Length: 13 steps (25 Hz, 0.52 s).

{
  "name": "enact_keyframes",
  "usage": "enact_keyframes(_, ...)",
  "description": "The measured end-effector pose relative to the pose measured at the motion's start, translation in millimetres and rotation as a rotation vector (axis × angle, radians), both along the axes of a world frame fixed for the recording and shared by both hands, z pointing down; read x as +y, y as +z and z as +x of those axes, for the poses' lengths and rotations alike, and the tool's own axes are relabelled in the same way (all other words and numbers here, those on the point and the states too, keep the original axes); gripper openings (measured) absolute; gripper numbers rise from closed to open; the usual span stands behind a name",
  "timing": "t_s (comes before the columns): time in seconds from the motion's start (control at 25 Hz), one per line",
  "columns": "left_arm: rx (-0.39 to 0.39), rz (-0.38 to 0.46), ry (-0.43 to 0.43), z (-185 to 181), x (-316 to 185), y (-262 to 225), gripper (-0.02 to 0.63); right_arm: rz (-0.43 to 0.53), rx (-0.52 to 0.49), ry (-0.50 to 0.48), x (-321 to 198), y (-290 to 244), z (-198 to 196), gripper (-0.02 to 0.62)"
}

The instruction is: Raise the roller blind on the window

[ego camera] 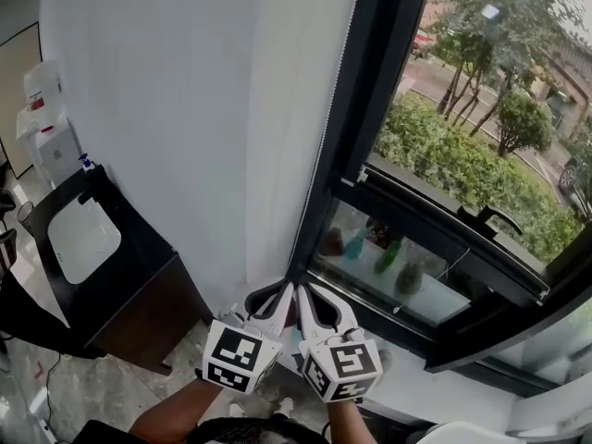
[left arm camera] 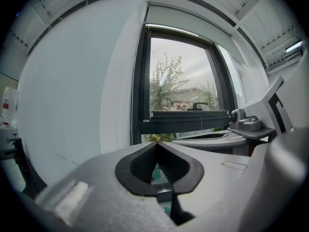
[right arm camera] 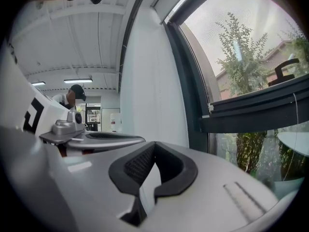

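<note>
The roller blind is rolled up at the top of the dark-framed window, so the glass is uncovered. Its thin bead chain hangs down the frame's left side, also seen as the chain in the left gripper view. My left gripper and right gripper stand side by side with tips almost touching, at the window's lower left corner where the chain ends. The left gripper is shut, and so is the right gripper. No chain shows between either pair of jaws.
A black cabinet with a white device on it stands against the white wall at the left. A window handle sticks up from the lower sash. Bottles sit behind the lower glass. A person stands far back.
</note>
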<state>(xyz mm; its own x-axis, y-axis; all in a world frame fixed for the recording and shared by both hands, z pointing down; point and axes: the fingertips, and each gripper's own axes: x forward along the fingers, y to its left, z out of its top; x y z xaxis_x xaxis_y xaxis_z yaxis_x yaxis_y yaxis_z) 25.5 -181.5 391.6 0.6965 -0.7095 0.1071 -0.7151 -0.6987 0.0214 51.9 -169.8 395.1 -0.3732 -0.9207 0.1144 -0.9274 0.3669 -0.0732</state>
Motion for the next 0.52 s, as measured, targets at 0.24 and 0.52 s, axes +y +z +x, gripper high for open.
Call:
enact_keyframes(0.24,0.002,-0.003,0.002,1.7,1.5,0.2,0.003,0.000,-0.002,-0.005,0.6,-0.4,0.6,0.005)
enact_keyframes(0.52,0.006,-0.015,0.006,5.1,4.3,3.6,0.003,0.005,-0.003,-0.009,2.0,1.2,3.1,0.005)
